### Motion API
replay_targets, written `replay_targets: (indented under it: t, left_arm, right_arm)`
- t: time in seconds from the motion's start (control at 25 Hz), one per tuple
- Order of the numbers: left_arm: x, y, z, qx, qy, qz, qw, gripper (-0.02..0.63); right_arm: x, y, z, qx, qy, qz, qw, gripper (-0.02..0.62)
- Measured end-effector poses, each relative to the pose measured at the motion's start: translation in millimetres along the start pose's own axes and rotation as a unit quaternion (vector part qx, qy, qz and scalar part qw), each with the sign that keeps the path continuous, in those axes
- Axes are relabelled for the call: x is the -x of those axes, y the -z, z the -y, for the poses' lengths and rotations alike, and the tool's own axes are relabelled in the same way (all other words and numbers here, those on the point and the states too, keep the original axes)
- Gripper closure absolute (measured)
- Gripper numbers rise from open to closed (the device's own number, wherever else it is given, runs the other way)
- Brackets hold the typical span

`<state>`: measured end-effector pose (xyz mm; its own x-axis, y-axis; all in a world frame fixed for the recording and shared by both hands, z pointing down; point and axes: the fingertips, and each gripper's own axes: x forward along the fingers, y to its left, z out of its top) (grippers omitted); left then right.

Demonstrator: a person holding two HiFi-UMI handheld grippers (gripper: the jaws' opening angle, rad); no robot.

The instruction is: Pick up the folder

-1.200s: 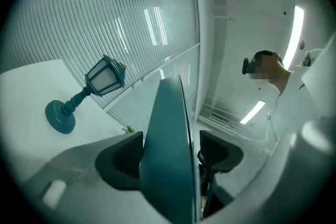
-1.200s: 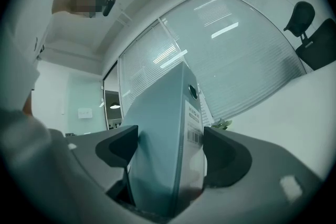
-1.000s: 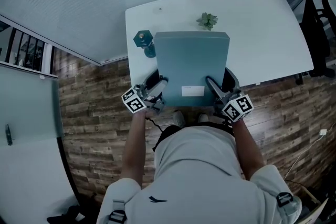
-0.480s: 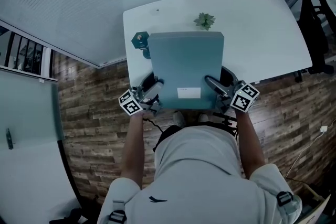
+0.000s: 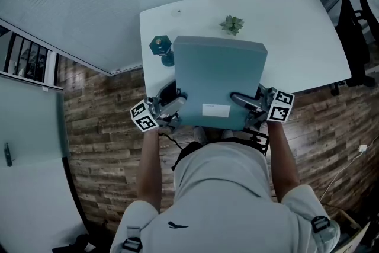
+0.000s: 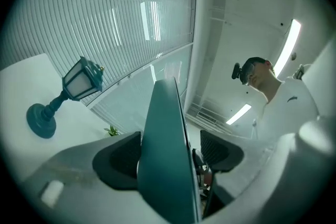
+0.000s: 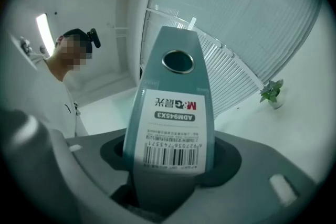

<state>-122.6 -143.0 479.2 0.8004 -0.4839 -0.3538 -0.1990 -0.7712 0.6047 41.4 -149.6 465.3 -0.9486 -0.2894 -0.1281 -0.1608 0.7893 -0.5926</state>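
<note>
A blue-grey box folder (image 5: 219, 80) hangs above the near edge of the white desk (image 5: 296, 32), held from both sides. My left gripper (image 5: 177, 98) is shut on its left near edge; in the left gripper view the folder (image 6: 165, 155) stands edge-on between the dark pads (image 6: 118, 157). My right gripper (image 5: 238, 98) is at the right near edge. In the right gripper view the labelled spine (image 7: 176, 86) with its ring hole fills the gap of the gripper (image 7: 170, 157), whose jaws have just been closing onto it.
A small teal lantern lamp (image 5: 161, 47) stands on the desk just left of the folder, and a little potted plant (image 5: 232, 24) stands behind it. A black chair (image 5: 358, 32) is at the desk's right end. Blinds line the far wall.
The folder has come up toward the camera and turned slightly clockwise. The right gripper's marker cube has shifted up and to the right; the left gripper has moved a little left.
</note>
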Motion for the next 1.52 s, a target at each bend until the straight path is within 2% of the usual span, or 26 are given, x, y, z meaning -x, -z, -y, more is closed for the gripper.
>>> replay_targets:
  t: [0.2,0.24,0.28,0.32,0.4,0.48,0.6,0.68,0.8,1.24,1.52]
  left_arm:
    - [-7,-25,15,-0.029,0.005,0.037,0.9989,0.245]
    - [-8,-27,14,-0.035,0.002,0.031,0.9989,0.234]
    - [-11,-23,15,-0.040,0.001,0.008,0.9992,0.222]
    - [-14,-12,16,-0.045,0.003,-0.031,0.9985,0.197]
    - [-23,14,21,-0.054,0.012,-0.118,0.9914,0.176]
    - [-32,29,26,-0.056,0.024,-0.158,0.9856,0.176]
    - [-40,28,32,-0.063,0.037,-0.155,0.9852,0.207]
    - [-44,29,37,-0.067,0.048,-0.159,0.9839,0.252]
    - [-47,28,43,-0.061,0.056,-0.155,0.9844,0.280]
    - [-44,30,53,-0.079,0.037,-0.135,0.9869,0.302]
    - [-43,28,59,-0.111,0.028,-0.132,0.9846,0.304]
  right_arm:
    - [4,-13,-17,0.020,-0.036,-0.009,0.999,0.304]
    - [4,-14,-20,0.026,-0.038,-0.013,0.999,0.304]
    - [4,-15,-21,0.031,-0.040,-0.015,0.999,0.304]
    - [4,-17,-23,0.034,-0.042,-0.014,0.998,0.304]
    - [4,-21,-25,0.033,-0.051,-0.008,0.998,0.304]
    - [2,-25,-28,0.033,-0.061,-0.006,0.998,0.305]
    - [-1,-21,-32,0.050,-0.064,-0.036,0.996,0.305]
    - [-2,-16,-33,0.061,-0.066,-0.058,0.994,0.304]
    - [-1,-17,-35,0.064,-0.069,-0.061,0.994,0.304]
    - [2,-19,-36,0.066,-0.080,-0.069,0.992,0.290]
    - [2,-20,-34,0.079,-0.070,-0.073,0.992,0.276]
